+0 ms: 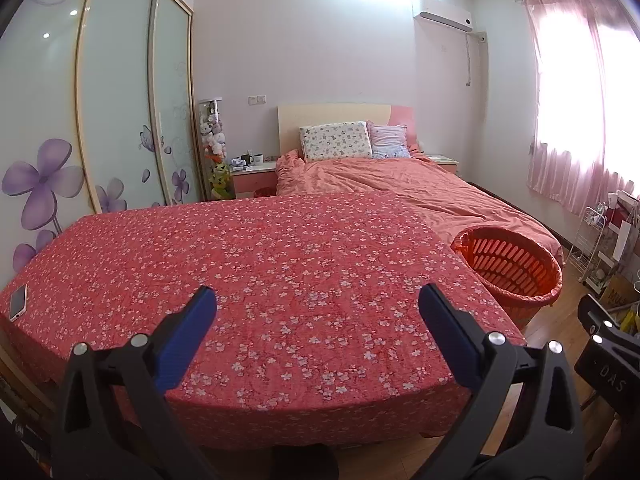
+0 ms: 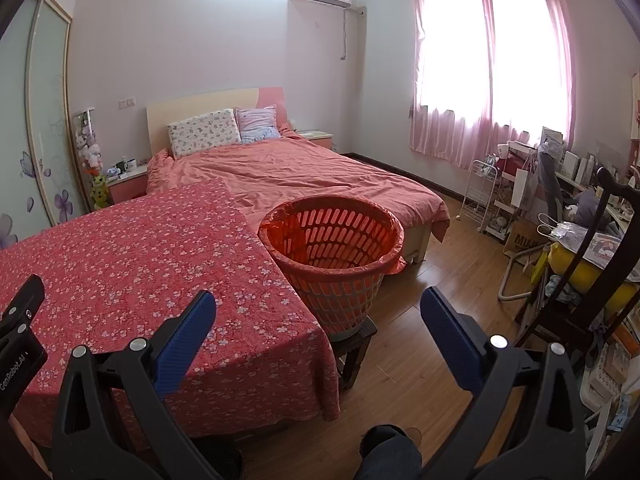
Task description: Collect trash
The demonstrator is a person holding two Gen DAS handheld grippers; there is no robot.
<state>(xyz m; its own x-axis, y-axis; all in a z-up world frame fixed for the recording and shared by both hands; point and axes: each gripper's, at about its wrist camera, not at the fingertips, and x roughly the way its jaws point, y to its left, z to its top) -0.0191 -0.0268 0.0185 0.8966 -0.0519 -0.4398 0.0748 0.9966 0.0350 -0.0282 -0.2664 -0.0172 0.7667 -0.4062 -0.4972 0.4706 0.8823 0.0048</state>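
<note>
An orange slatted basket (image 2: 334,248) lined with an orange bag stands on a small dark stool (image 2: 356,344) at the right edge of a table covered with a red floral cloth (image 2: 132,248). It also shows in the left wrist view (image 1: 512,264). My left gripper (image 1: 318,300) is open and empty above the near part of the cloth (image 1: 256,264). My right gripper (image 2: 318,306) is open and empty, held in front of the basket near the table's corner. I see no trash on the cloth.
A phone (image 1: 18,302) lies at the table's left edge. A bed with an orange cover (image 2: 304,172) stands behind. A cluttered desk, chair (image 2: 592,248) and white rack (image 2: 480,196) crowd the right side. A wardrobe (image 1: 116,104) lines the left wall. Wooden floor (image 2: 432,344) lies between.
</note>
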